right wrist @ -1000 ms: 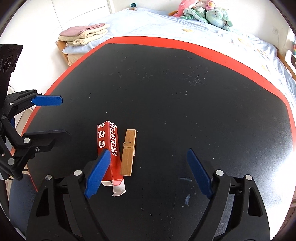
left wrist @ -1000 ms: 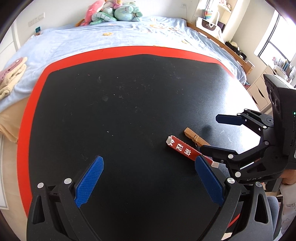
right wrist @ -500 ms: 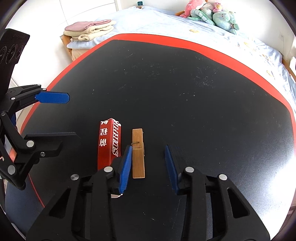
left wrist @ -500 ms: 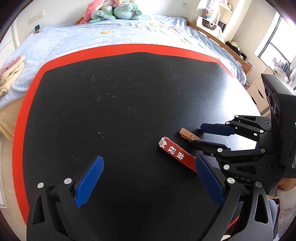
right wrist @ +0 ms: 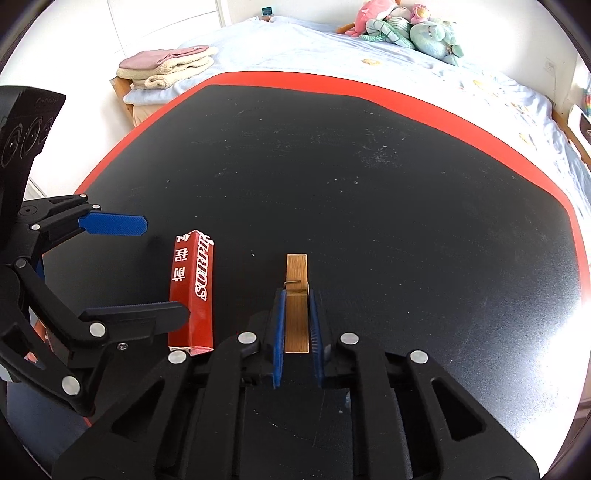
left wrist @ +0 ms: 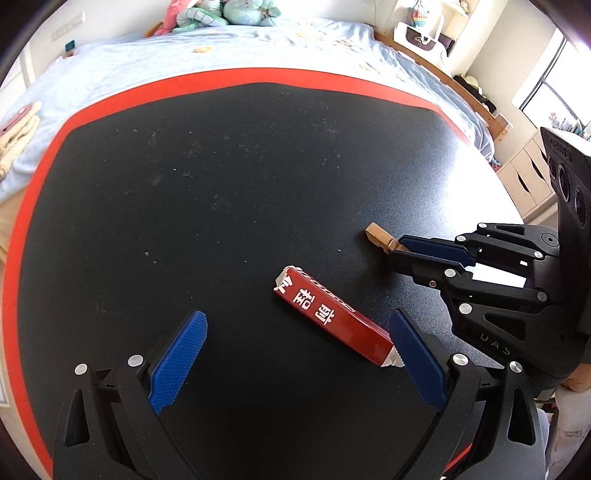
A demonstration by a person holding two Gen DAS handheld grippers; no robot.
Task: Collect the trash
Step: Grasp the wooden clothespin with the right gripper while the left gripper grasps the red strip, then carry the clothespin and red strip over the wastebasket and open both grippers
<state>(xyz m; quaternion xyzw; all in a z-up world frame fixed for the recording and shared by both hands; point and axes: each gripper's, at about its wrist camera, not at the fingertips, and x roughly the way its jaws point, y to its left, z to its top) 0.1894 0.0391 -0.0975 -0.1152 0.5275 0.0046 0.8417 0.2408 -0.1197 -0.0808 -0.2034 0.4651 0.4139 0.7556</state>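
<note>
A wooden clothespin (right wrist: 296,280) lies on the black table with a red border (right wrist: 369,177). My right gripper (right wrist: 296,295) is shut on its near half; it also shows in the left wrist view (left wrist: 399,251) with the clothespin's tip (left wrist: 376,234) sticking out. A red wrapper with white lettering (left wrist: 332,315) lies flat just left of the clothespin, also in the right wrist view (right wrist: 192,291). My left gripper (left wrist: 295,354) is open and empty, its right fingertip (left wrist: 413,350) close to the wrapper's near end.
A bed with a light blue sheet (left wrist: 221,48) borders the table's far side, with plush toys (right wrist: 402,26) and folded towels (right wrist: 166,68) on it. White drawers (left wrist: 528,181) stand at the right.
My right gripper has closed from wide open onto the clothespin. My left gripper has shifted closer to the red wrapper, staying open.
</note>
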